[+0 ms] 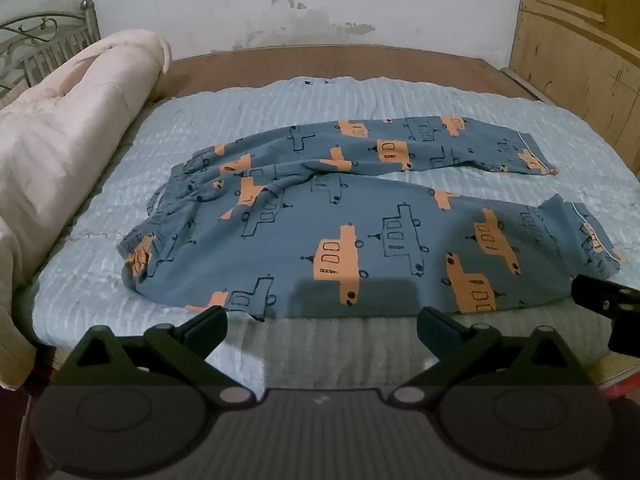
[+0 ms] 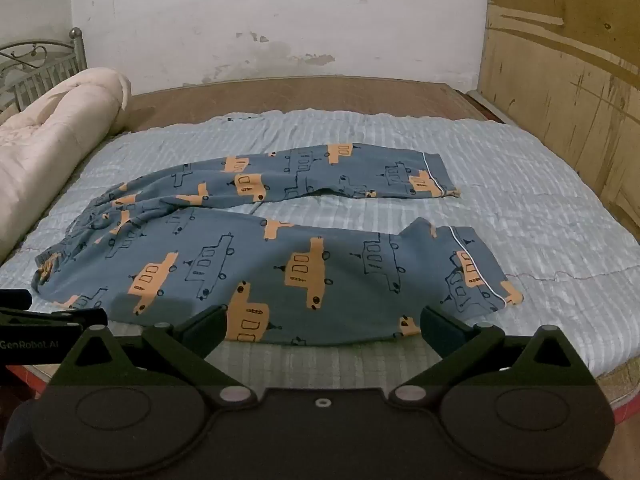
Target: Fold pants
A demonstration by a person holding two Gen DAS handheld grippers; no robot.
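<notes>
Blue pants (image 1: 320, 216) with orange and outlined car prints lie spread flat on a light blue quilt (image 1: 120, 280). The waistband is at the left and both legs run to the right, slightly apart. They also show in the right wrist view (image 2: 280, 268). My left gripper (image 1: 322, 326) is open and empty, just short of the pants' near edge. My right gripper (image 2: 322, 326) is open and empty, at the near edge of the closer leg. Part of the right gripper shows at the right of the left wrist view (image 1: 600, 300). Part of the left gripper shows at the left of the right wrist view (image 2: 48, 318).
A rolled pink duvet (image 1: 68, 152) lies along the left side of the bed, by a metal headboard (image 1: 48, 40). A bare wooden bed board (image 1: 320, 64) lies behind the quilt. A white wall stands behind, and a plywood panel (image 2: 568, 100) stands at the right.
</notes>
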